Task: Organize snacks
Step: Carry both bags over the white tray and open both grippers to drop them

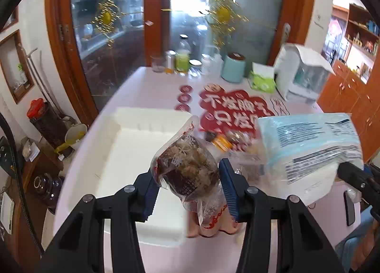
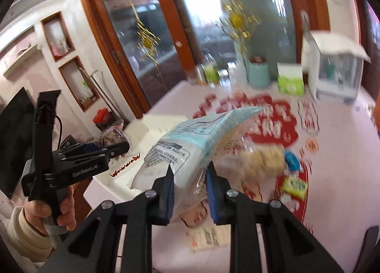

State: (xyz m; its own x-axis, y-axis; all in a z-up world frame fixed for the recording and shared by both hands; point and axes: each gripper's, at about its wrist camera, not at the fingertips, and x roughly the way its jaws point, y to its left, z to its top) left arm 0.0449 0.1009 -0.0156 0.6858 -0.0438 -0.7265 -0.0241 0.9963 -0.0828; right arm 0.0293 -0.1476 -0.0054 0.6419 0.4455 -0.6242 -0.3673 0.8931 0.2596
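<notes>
My left gripper [image 1: 188,174] is shut on a clear bag of brown snacks [image 1: 187,161], held up over the near right corner of a white tray [image 1: 133,144] on the pale table. My right gripper [image 2: 190,169] is shut on the lower edge of a light-blue and white snack bag [image 2: 190,137], lifted off the table. In the left wrist view that snack bag [image 1: 308,139] hangs at the right, with one of the right gripper's fingers [image 1: 353,175] under it. The right wrist view shows the left gripper [image 2: 118,148], held by a hand [image 2: 47,211], the brown-snack bag [image 2: 114,136] and the tray [image 2: 152,130] at the left.
Loose snack packets lie on a red paper cutout [image 1: 235,106]: a yellow-green one [image 2: 294,186], a blue one [image 2: 292,160], a flat pale one [image 2: 209,237]. At the table's back stand jars [image 1: 182,61], a mint canister [image 1: 234,68], a tissue box [image 1: 262,80] and a white appliance [image 1: 301,75].
</notes>
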